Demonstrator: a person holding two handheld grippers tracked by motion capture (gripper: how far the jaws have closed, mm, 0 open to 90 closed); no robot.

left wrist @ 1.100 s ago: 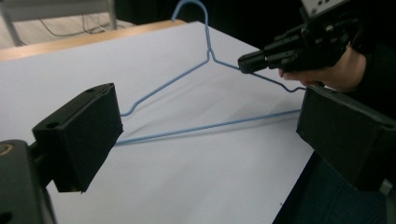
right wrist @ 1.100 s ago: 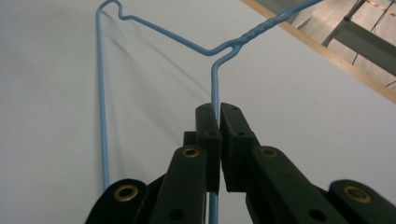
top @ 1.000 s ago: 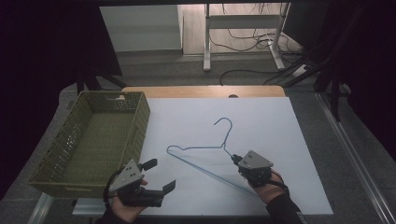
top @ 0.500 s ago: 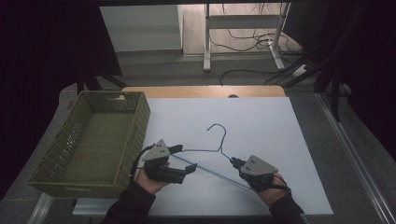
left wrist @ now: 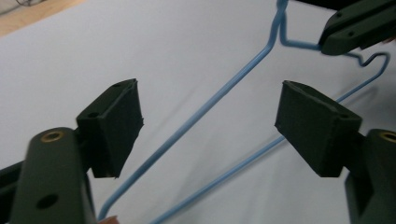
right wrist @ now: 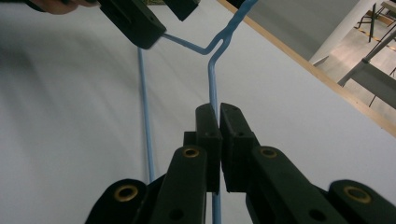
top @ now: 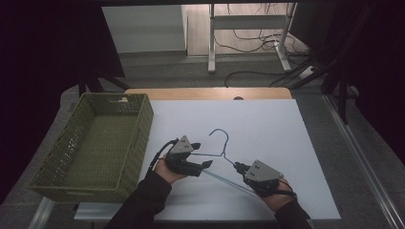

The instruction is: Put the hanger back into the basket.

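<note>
A blue wire hanger (top: 222,143) lies on the white table top, hook pointing away from me. My right gripper (top: 237,166) is shut on one sloping arm of the hanger (right wrist: 212,79), and the wire runs out between its pads (right wrist: 208,119). My left gripper (top: 201,154) sits at the hanger's left side. Its jaws have just been closing and still stand apart. In the left gripper view two runs of the wire (left wrist: 219,95) pass between the pads (left wrist: 116,121) without touching either. The left gripper (right wrist: 154,18) also shows at the top of the right gripper view.
A green woven basket (top: 143,124) stands at the left of the table, close to my left forearm. The white table top (top: 286,129) has a wooden strip (top: 205,93) along its far edge. Beyond it are floor, cables and a desk frame.
My left gripper has moved from the table's front left to the hanger's left side, its jaws narrowing around the wire. The hanger has shifted slightly. The right hand has stayed put.
</note>
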